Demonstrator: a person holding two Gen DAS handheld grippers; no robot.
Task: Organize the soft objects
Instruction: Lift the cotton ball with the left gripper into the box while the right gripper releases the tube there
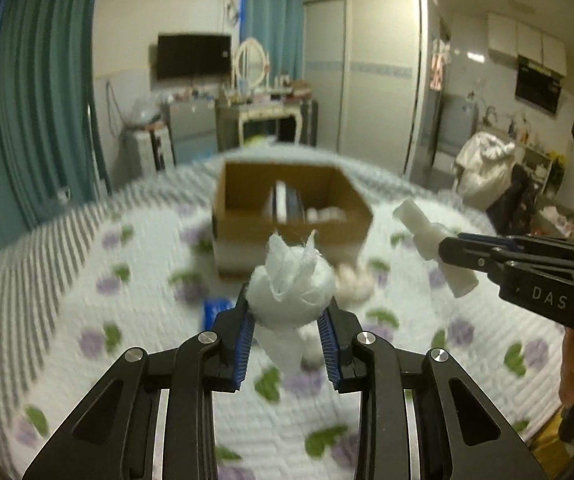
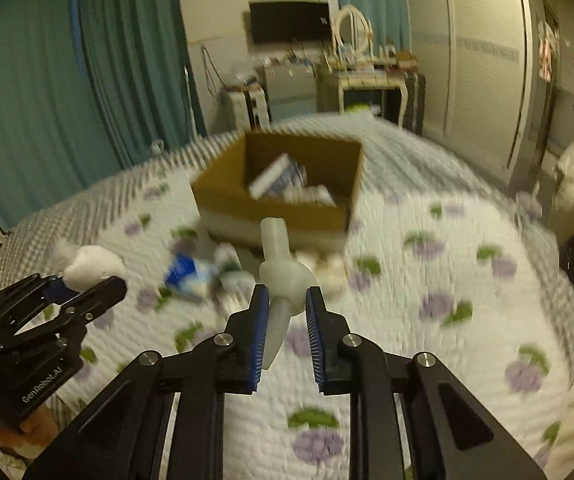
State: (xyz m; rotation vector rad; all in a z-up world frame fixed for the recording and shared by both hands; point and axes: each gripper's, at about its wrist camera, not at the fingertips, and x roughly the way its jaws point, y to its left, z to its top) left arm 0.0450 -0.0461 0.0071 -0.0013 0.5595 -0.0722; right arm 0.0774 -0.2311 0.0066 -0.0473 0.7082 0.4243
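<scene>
Left tool (image 1: 287, 308) pinching white cotton wad (image 1: 289, 290), holding it above bed (image 1: 87, 300) just short of box (image 1: 291, 204). Right tool (image 2: 286, 300) squeezing pale rubbery tube (image 2: 283, 272), also hovering near box. Blue packet (image 2: 185, 274) and small bits lying on quilt by box.

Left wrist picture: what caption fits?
Left gripper carries a fluffy white cotton wad toward the open brown cardboard box.

Cardboard box (image 1: 291, 216) contents blurred — items behind the held wad (image 1: 291, 296) partly hidden.
</scene>
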